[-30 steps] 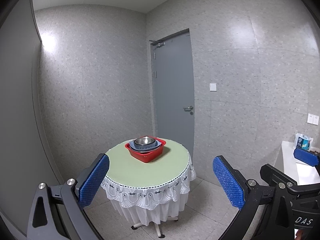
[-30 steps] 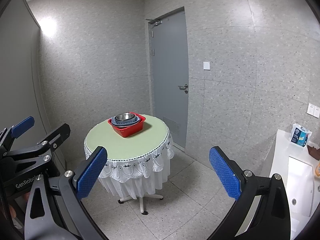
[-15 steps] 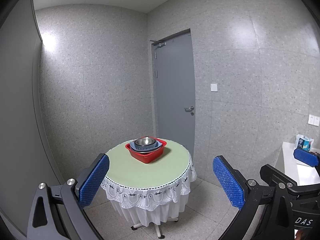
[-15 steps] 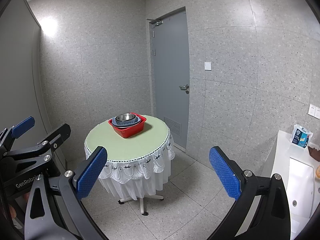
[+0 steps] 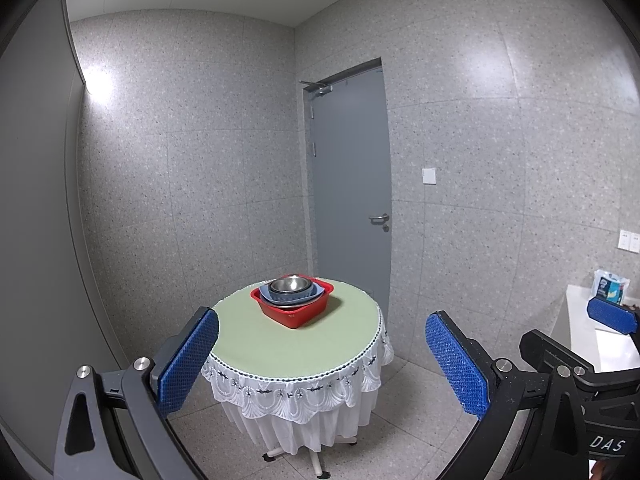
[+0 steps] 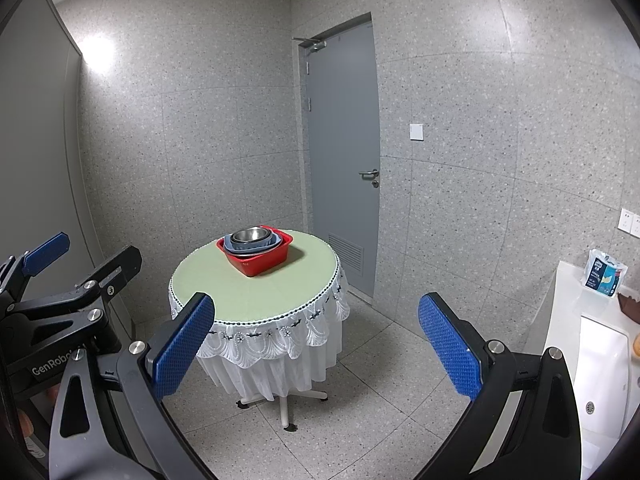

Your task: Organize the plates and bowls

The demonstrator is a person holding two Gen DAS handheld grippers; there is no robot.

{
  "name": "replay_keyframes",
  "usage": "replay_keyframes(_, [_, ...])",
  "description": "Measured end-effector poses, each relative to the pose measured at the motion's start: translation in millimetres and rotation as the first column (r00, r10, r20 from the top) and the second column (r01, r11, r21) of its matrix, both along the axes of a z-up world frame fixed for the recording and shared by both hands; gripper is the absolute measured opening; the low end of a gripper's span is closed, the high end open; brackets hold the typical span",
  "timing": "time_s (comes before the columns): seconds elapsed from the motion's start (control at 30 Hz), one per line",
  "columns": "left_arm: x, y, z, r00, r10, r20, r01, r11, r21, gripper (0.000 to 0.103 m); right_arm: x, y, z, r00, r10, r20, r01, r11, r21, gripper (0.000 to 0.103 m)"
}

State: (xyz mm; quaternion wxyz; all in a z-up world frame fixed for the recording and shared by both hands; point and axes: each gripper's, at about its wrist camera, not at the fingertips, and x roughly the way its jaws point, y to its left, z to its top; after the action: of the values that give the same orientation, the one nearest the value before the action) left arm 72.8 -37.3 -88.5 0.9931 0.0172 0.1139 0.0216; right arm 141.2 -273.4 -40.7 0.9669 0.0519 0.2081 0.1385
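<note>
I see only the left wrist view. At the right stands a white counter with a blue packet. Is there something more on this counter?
Observer: Yes. The right wrist view shows a sink basin set into the counter.
Operator: Is anything beside the packet?
Observer: A brown object lies right of the packet, cut off by the frame edge.
Operator: And the door, low down behind the table?
Observer: The door has a vent grille near its bottom, just past the table.
</note>
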Motion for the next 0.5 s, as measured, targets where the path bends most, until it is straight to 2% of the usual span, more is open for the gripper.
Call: replay_keyframes(0.5, [2.4,-4.0,2.3,1.000,0.007,-0.002,-0.007,1.000,0.002,0.102,3.8,-2.5,0.4,1.000,0.003,-0.003,-0.003,1.000,0.003,0.103])
